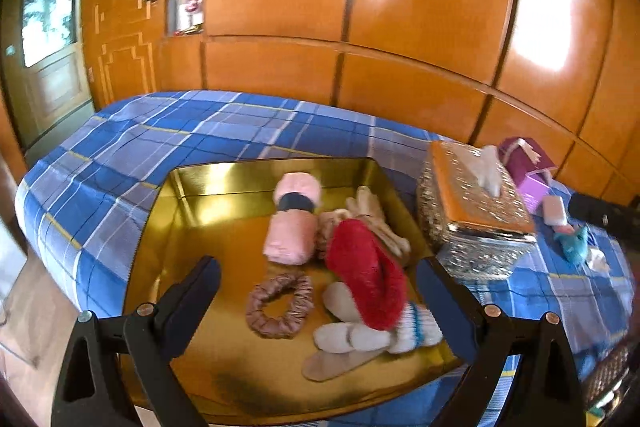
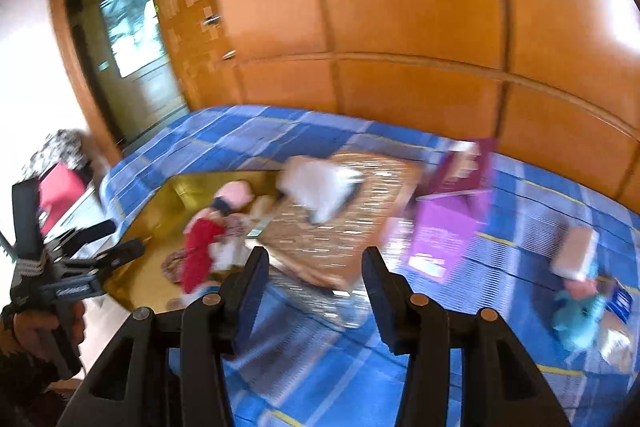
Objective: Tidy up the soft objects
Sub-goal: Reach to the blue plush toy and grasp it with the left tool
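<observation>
Most soft stuff's already in the gold tray (image 1: pixel 160 211) at the bed's (image 1: pixel 120 147) near edge: pink roll (image 1: pixel 290 233), red sock (image 1: pixel 368 275), scrunchie (image 1: pixel 279 305). Left gripper (image 1: pixel 318 301) and right gripper (image 2: pixel 316 281) both w/ fingers apart, empty. Blue plush (image 2: pixel 576 317) still out, toward bed's right end.

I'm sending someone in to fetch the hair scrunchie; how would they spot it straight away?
On the blue plaid bed sits a shallow gold tray. The scrunchie lies flat on its floor, near the front edge, left of the red fuzzy sock. It is the only ring-shaped piece: shiny, ruffled, brownish-pink, with an open centre.
</observation>
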A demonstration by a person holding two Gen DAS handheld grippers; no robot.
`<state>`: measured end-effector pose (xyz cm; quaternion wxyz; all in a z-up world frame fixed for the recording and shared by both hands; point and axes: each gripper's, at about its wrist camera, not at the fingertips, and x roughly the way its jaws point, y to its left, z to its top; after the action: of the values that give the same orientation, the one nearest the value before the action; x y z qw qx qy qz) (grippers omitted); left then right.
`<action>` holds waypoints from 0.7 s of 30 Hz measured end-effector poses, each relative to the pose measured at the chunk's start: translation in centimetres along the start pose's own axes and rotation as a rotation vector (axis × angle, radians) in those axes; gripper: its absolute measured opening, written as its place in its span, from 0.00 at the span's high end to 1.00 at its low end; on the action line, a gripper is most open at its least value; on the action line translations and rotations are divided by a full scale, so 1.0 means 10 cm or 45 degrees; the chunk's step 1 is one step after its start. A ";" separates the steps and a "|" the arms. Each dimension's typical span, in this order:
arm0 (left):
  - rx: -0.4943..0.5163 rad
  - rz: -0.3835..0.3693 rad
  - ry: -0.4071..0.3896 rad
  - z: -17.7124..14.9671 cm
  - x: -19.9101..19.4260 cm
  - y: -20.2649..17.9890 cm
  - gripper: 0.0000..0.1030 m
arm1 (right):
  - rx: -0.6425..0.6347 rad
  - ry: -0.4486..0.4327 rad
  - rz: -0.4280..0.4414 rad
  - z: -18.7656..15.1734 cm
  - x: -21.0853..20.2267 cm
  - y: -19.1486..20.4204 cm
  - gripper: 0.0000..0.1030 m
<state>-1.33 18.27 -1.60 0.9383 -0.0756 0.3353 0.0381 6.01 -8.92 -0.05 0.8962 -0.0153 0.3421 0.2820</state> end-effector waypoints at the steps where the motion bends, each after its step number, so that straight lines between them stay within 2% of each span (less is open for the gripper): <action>1: 0.014 -0.004 -0.001 0.00 -0.01 -0.04 0.04 | 0.026 -0.005 -0.023 -0.01 -0.04 -0.10 0.53; 12: 0.151 -0.163 0.015 -0.05 -0.15 -0.45 0.04 | 0.354 -0.075 -0.288 -0.19 -0.35 -1.11 0.53; 18: 0.227 -0.203 0.024 -0.04 -0.19 -0.65 0.04 | 0.525 -0.148 -0.454 -0.27 -0.57 -1.66 0.53; 21: 0.265 -0.216 0.022 -0.02 -0.21 -0.75 0.04 | 0.621 -0.197 -0.577 -0.31 -0.70 -2.00 0.53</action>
<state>-2.15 10.79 0.42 0.9380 -0.0061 0.3379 -0.0769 10.20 -29.84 -1.39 0.9367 0.1451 0.3185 -0.0140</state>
